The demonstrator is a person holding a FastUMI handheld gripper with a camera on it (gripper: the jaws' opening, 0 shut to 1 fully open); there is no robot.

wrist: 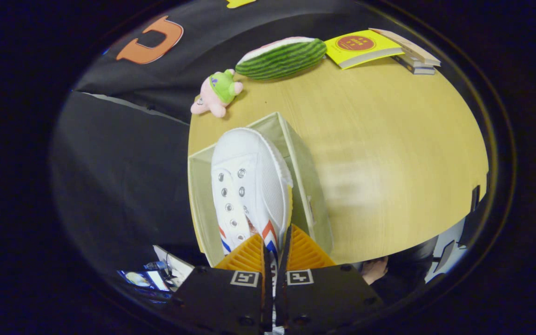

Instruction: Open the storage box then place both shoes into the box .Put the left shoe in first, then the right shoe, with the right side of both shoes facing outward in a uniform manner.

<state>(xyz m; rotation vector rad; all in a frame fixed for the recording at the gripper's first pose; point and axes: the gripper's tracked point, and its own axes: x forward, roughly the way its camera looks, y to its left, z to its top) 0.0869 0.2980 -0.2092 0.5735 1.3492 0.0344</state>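
A white canvas shoe (248,186) with red and blue side stripes hangs toe-forward from my gripper (275,242), whose two fingers are shut on the shoe's side wall near the heel. The shoe is above the open pale-green fabric storage box (306,186), which stands on the wooden table (389,153) near its edge. The shoe's toe reaches toward the box's far corner. The inside of the box is mostly hidden behind the shoe. A second shoe cannot be made out.
Beyond the box lie a pink and green plush toy (217,93), a watermelon-slice cushion (281,56), a yellow book (361,46) and a stack of books (414,56). Past the table edge beside the box is dark floor. A person's hand (374,270) shows beside my fingers.
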